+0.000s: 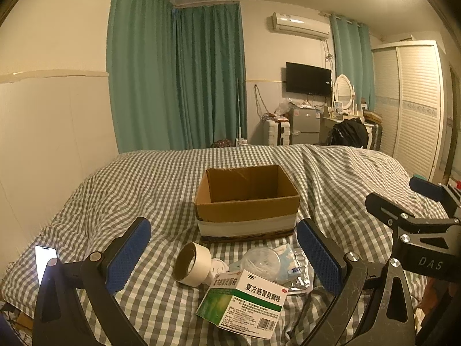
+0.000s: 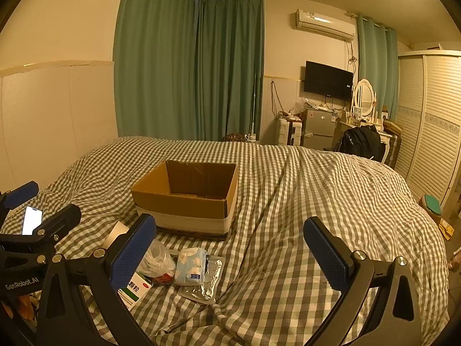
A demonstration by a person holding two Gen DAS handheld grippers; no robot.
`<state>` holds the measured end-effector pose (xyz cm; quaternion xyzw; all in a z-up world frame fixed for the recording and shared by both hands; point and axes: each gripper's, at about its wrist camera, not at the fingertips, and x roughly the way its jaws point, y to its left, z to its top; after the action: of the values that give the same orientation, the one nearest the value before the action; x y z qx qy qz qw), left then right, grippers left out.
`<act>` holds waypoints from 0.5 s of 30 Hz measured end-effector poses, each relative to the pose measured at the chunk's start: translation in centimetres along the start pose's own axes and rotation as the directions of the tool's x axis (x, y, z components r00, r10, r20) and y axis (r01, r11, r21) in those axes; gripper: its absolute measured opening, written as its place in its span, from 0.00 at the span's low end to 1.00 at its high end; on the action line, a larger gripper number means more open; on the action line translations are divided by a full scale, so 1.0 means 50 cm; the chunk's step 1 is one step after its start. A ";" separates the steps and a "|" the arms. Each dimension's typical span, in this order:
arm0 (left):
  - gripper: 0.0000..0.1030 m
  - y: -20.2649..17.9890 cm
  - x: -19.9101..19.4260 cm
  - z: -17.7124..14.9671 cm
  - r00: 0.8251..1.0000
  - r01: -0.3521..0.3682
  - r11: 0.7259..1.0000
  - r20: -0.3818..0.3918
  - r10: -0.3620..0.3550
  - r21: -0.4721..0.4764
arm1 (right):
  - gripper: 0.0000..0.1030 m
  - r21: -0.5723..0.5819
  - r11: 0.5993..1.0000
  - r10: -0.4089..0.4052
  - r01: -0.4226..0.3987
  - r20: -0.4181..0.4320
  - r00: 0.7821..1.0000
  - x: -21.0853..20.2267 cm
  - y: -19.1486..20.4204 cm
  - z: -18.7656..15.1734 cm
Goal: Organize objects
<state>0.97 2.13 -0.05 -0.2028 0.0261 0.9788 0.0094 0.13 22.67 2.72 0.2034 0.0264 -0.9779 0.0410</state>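
nearest the lens, the left hand-held gripper hangs above the bed with its blue ribbed pads spread wide and nothing between them; the right hand-held gripper is equally wide apart and empty, over bare quilt to the right of the clutter.

the things to sort lie in a loose heap on the checked bedspread, just in front of the open cardboard box, which looks empty: a green-and-white medicine carton, a roll of pale tape lying on its side, a clear crinkled plastic bag, a soft blue-and-white tissue pack and a silvery foil sachet partly under it. a lit phone lies well apart at the left.

risks, as i judge them: the quilt is soft and rumpled, so pressing down may sink the carton or pinch fabric along with it. the tape roll is round and could roll off when nudged. bag and foil are slick, thin and overlapping, so a grab may lift two at once or slip. the box is light, its rim could catch a finger and shift.
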 end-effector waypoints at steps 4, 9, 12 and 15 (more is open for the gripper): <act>1.00 -0.007 0.023 -0.020 0.999 -0.005 1.000 -0.048 0.006 0.025 | 1.00 -0.006 1.000 -0.005 0.005 -0.018 1.000 0.005 -0.002 0.001; 1.00 -0.024 0.080 -0.067 0.985 0.004 0.998 -0.173 0.008 0.070 | 1.00 -0.007 1.000 -0.003 0.003 -0.067 0.998 0.027 -0.003 -0.012; 1.00 -0.040 0.107 -0.093 0.970 0.023 0.995 -0.242 0.002 0.098 | 1.00 -0.009 1.000 -0.004 0.003 -0.096 0.995 0.041 -0.002 -0.023; 1.00 -0.053 0.120 -0.111 0.960 0.056 0.992 -0.279 -0.022 0.116 | 1.00 -0.010 1.000 -0.010 0.009 -0.131 0.991 0.060 -0.005 -0.038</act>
<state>-2.27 4.49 -7.65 -0.3372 0.0834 0.9370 0.0375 -1.88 22.87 -0.21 0.2668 0.0346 -0.9625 0.0354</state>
